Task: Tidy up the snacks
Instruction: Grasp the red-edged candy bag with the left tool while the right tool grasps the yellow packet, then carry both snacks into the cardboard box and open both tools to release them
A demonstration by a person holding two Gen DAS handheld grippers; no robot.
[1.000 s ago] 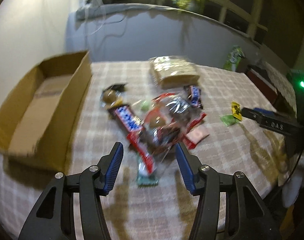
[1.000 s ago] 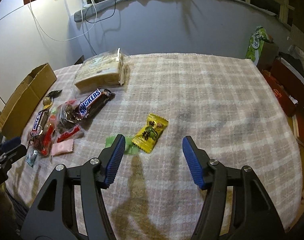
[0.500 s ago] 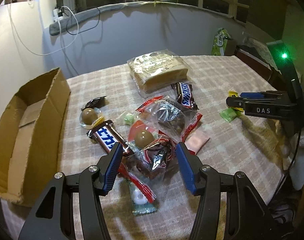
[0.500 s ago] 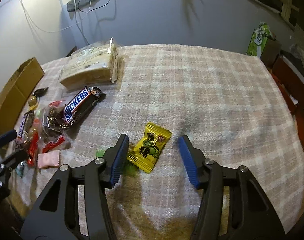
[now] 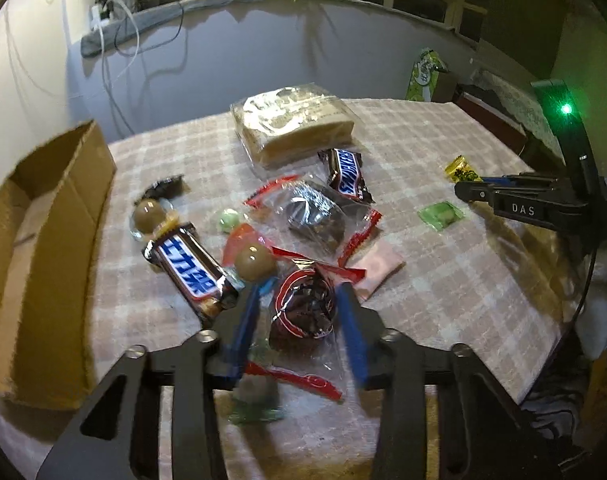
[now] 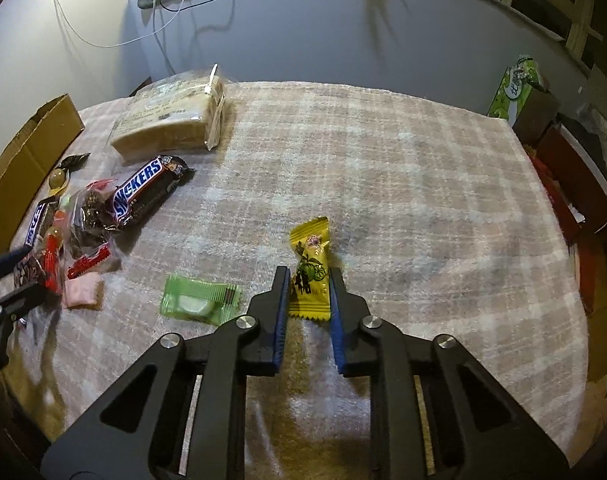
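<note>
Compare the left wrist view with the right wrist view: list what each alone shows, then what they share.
Only the left wrist view shows the inside of the cardboard box and the left gripper closing around a chocolate cake packet. Only the right wrist view shows the right gripper shut on the yellow candy. Both show the Snickers bar, green candy and bread pack.

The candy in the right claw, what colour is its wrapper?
Yellow candy, with a green fruit picture; clearest in the right wrist view.
</note>
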